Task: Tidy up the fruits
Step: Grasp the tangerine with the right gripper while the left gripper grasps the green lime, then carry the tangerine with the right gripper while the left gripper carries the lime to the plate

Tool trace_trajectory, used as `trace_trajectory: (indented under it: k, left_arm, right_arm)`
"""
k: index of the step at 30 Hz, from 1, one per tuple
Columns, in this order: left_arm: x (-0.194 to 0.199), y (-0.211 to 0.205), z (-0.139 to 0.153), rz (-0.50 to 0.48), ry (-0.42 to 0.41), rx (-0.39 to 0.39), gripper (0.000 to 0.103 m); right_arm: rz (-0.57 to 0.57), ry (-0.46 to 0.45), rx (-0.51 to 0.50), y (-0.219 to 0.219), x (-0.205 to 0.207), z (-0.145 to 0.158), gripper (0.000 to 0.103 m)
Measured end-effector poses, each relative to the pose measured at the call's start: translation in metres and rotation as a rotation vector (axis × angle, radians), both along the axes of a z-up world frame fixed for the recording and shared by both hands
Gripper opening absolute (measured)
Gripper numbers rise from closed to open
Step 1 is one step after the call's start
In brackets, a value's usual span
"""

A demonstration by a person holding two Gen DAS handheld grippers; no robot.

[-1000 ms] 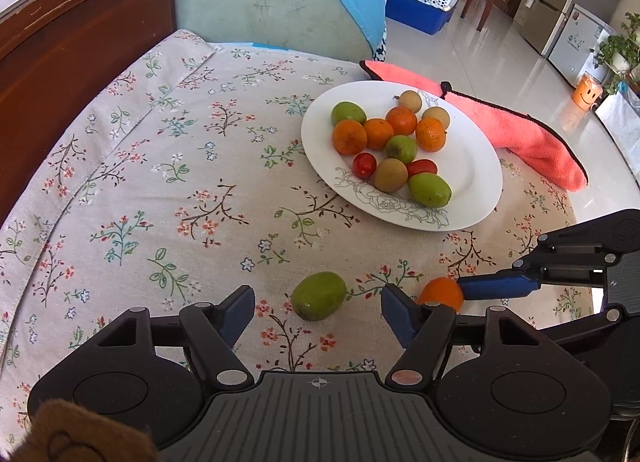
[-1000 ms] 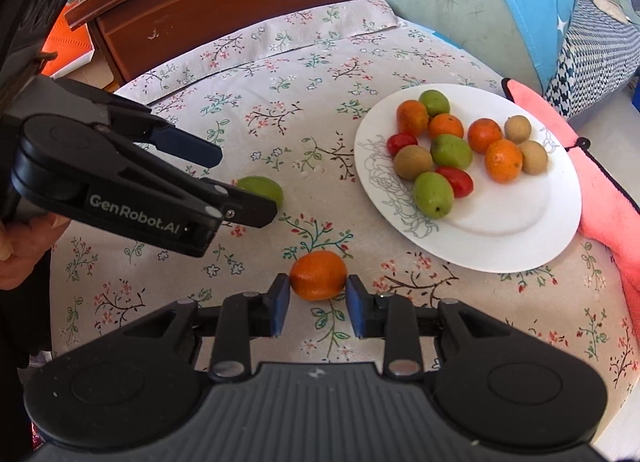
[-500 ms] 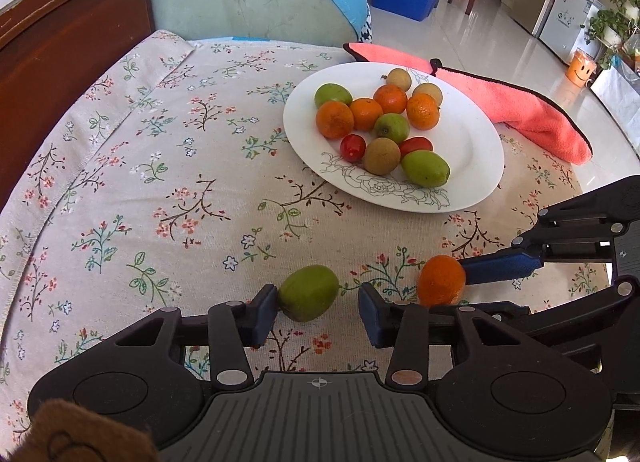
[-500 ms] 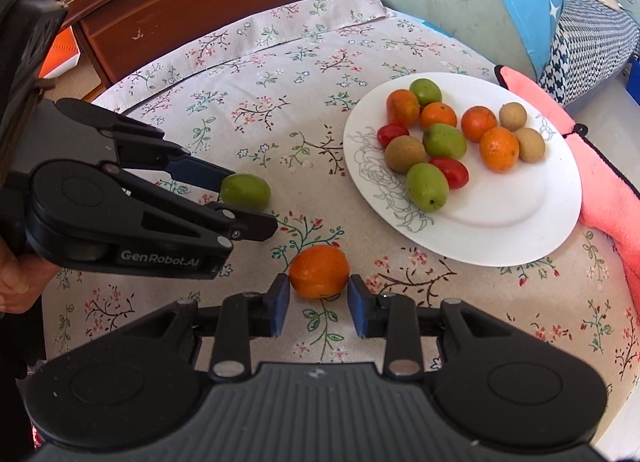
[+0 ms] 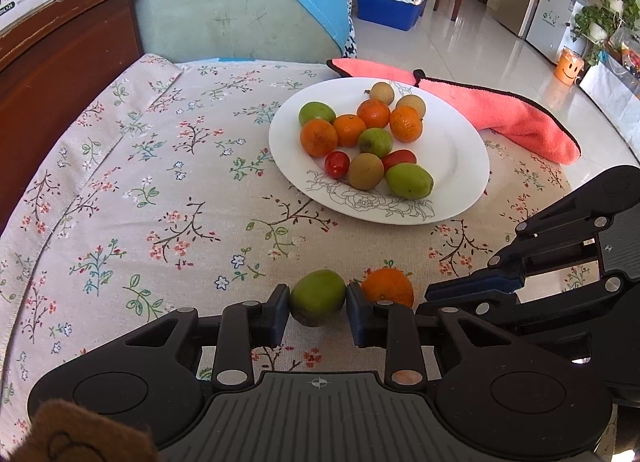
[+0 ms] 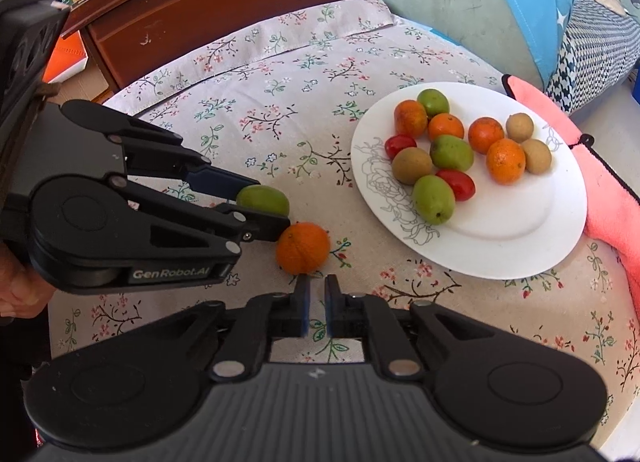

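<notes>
A green fruit (image 5: 318, 296) sits on the flowered tablecloth between the pads of my left gripper (image 5: 318, 300). Its jaws are closing and both pads touch the fruit. The right wrist view shows the same grip from the side, with the left gripper (image 6: 266, 204) around the green fruit (image 6: 262, 198). My right gripper (image 6: 317, 302) is shut with nothing in it. A loose orange (image 6: 303, 248) lies just beyond its tips, beside the green fruit. The white plate (image 5: 460, 182) holds several oranges, green fruits, brown fruits and small red ones.
A pink cloth (image 5: 520, 122) lies behind and to the right of the plate (image 6: 520, 222). Dark wooden furniture (image 5: 60, 62) borders the table on the left, and a green chair back (image 5: 240, 22) stands at the far side. The right gripper (image 5: 430, 300) is close beside my left one.
My left jaws have narrowed from wide open onto the green fruit. My right jaws have shut, and the orange that was between them now lies ahead of the tips.
</notes>
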State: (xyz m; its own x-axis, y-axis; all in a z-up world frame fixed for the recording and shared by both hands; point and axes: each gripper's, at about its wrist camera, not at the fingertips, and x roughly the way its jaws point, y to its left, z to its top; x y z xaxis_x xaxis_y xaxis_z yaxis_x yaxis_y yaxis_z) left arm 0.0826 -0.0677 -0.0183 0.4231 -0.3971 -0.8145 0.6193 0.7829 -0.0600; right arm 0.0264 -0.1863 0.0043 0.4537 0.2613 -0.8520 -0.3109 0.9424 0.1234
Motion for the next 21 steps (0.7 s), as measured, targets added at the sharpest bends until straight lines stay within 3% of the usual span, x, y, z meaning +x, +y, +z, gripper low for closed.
trace_trajectory:
  k: [4,8,16,21]
  left_arm:
    - [0.000,0.000,-0.001,0.002,-0.007,0.016,0.028]
    - [0.003,0.005,0.001,0.026,-0.015,0.017,0.028]
    - [0.008,0.012,0.003,0.056,-0.020,0.024,0.028]
    - [0.008,0.013,0.005,0.058,-0.035,0.026,0.028]
  right_arm:
    - [0.026,0.005,0.006,0.004,-0.001,0.000,0.013]
    - [0.018,-0.025,0.015,0.004,-0.002,0.005,0.035]
    - [-0.025,-0.029,0.026,0.009,0.009,0.000,0.038]
    - [-0.030,-0.009,0.001,0.012,0.014,-0.006,0.032]
